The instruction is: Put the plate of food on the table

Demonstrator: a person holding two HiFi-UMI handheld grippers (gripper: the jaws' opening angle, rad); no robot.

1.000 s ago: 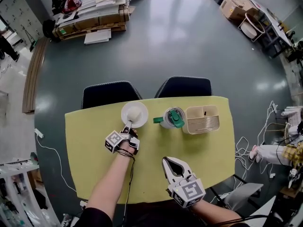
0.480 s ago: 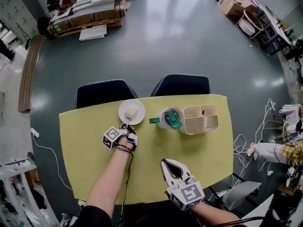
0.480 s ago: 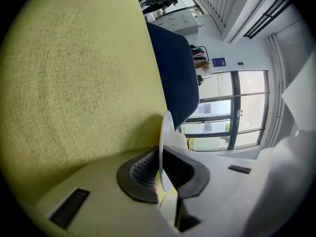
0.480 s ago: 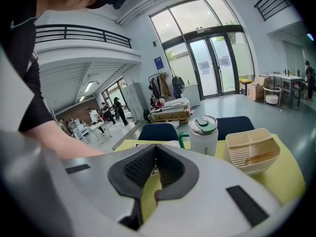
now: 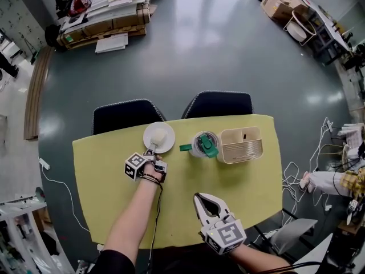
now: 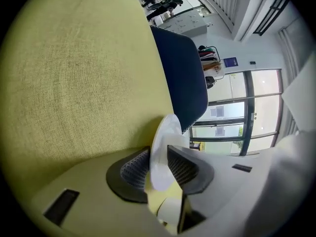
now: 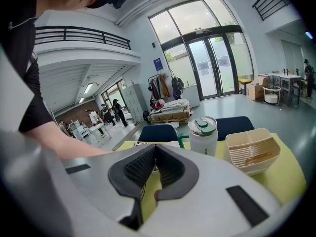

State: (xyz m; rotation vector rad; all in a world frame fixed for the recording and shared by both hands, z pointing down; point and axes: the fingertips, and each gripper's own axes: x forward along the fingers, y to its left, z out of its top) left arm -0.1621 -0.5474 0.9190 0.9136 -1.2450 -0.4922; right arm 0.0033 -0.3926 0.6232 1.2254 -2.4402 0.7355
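Plate point(image 5: 159, 137) down on bench point(image 5: 114, 176), rim lying loose btwn L gripper point(image 5: 152, 152) jaws, just opened (R gripper point(image 5: 202, 196) pressed together, farther off).

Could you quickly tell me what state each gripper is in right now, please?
Left gripper: open, jaws just opening, plate rim between them.
Right gripper: shut, empty.

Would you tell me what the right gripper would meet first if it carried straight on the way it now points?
Probably the bare yellow table: the right gripper tilts downward, so it should touch the tabletop short of the white plate and the green-lidded mug, though depth is unclear.
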